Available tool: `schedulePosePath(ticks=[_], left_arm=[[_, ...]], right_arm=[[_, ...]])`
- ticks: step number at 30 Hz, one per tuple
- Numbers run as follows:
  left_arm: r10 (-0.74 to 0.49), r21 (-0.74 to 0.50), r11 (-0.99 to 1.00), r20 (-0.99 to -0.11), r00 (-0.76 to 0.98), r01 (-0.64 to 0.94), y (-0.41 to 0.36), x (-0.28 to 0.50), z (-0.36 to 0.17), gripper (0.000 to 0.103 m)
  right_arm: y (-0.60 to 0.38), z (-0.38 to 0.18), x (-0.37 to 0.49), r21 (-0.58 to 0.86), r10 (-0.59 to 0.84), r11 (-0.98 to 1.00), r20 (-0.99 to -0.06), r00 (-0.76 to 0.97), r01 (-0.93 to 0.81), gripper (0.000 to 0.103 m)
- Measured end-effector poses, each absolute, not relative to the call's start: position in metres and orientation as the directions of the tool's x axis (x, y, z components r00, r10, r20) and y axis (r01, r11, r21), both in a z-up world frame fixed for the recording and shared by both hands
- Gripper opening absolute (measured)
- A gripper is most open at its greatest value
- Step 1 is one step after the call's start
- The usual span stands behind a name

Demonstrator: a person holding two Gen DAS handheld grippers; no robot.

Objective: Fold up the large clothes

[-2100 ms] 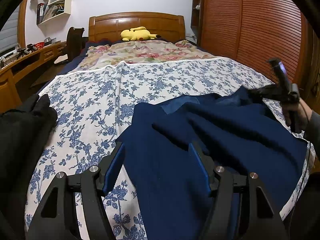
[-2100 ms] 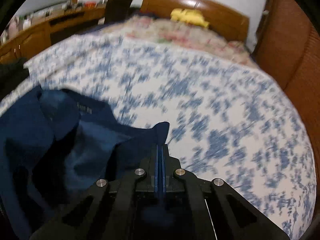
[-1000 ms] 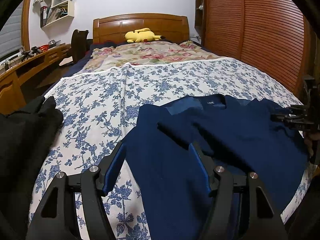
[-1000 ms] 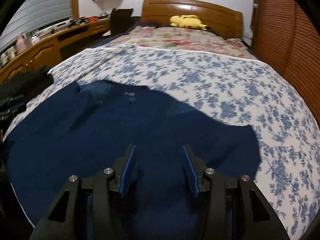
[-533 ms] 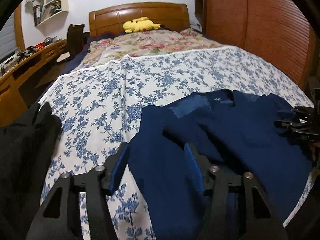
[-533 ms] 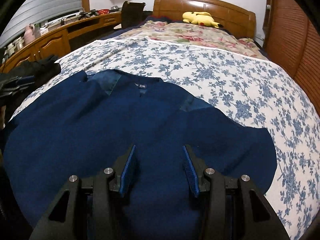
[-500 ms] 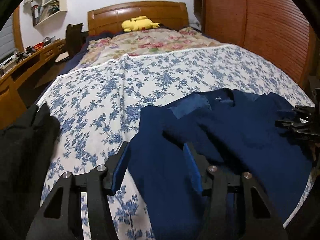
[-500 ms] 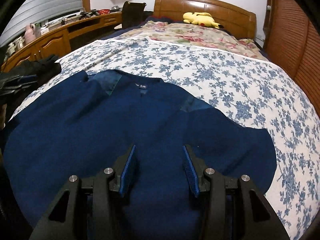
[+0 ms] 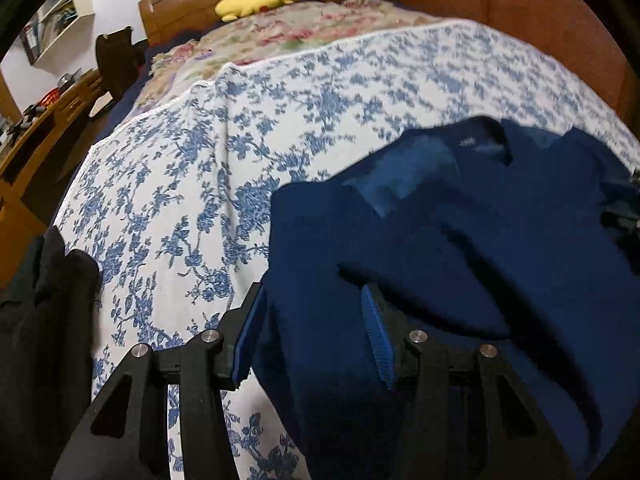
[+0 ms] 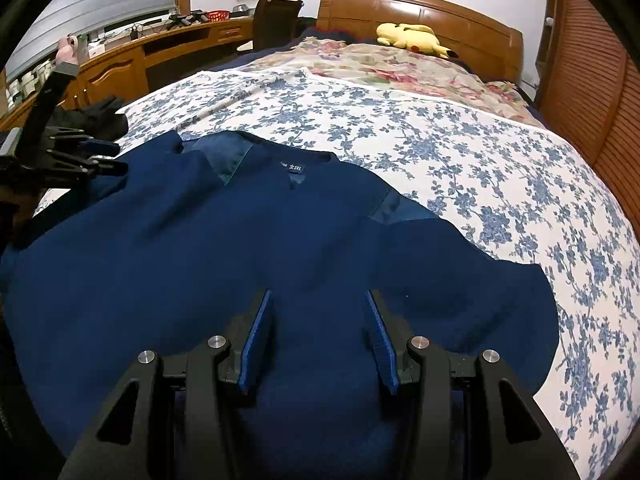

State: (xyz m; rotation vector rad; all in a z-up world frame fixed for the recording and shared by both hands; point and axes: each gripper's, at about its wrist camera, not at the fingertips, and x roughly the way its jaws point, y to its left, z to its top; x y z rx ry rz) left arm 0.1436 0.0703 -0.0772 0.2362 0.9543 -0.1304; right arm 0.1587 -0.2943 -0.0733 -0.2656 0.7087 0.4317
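Note:
A large navy sweater (image 10: 240, 248) lies spread flat, collar label away from me, on the blue-flowered bedsheet (image 10: 460, 152). My right gripper (image 10: 318, 304) hangs open just above the sweater's lower middle, with nothing pinched. My left gripper (image 9: 312, 300) is tilted down over the sweater's (image 9: 460, 248) left edge. Its jaws are closing, the cloth edge lies between the fingers, and the pads do not press on it. In the right wrist view the left gripper (image 10: 92, 156) shows at the sweater's left shoulder. The right gripper (image 9: 624, 216) peeks in at the left wrist view's right border.
A black garment (image 9: 44, 320) is heaped on the bed's left edge. A floral quilt (image 10: 400, 68) and a yellow plush toy (image 10: 412, 38) lie by the wooden headboard (image 10: 440, 8). A wooden desk (image 10: 120, 68) runs along the left, a slatted wardrobe (image 10: 600, 92) along the right.
The left gripper has dipped and shifted toward the sweater's left edge, rolling a little, and its jaws have narrowed. The right gripper has stayed put and equally wide.

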Motion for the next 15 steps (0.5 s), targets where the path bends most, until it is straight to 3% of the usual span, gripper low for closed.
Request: schedulePosePath(ticks=[6, 12, 13, 15], left_arm=[[0.019, 0.179, 0.953, -0.839, 0.543, 0.244, 0.065, 0.154, -0.089, 0.046], [0.011, 0.170, 0.955, -0.841, 0.541, 0.244, 0.073, 0.153, -0.091, 0.019], [0.003, 0.167, 0.953, -0.840, 0.543, 0.253, 0.073, 0.152, -0.090, 0.008], [0.017, 0.185, 0.954, -0.821, 0.571, 0.238, 0.072, 0.147, -0.084, 0.006]], right_arm=[[-0.297, -0.074, 0.161, -0.075, 0.301, 0.879, -0.679, 0.670, -0.471, 0.049], [-0.296, -0.076, 0.162, -0.076, 0.301, 0.877, -0.683, 0.665, -0.475, 0.049], [-0.295, -0.076, 0.162, -0.076, 0.301, 0.876, -0.684, 0.664, -0.476, 0.049], [-0.295, -0.076, 0.163, -0.077, 0.301, 0.876, -0.685, 0.663, -0.476, 0.049]])
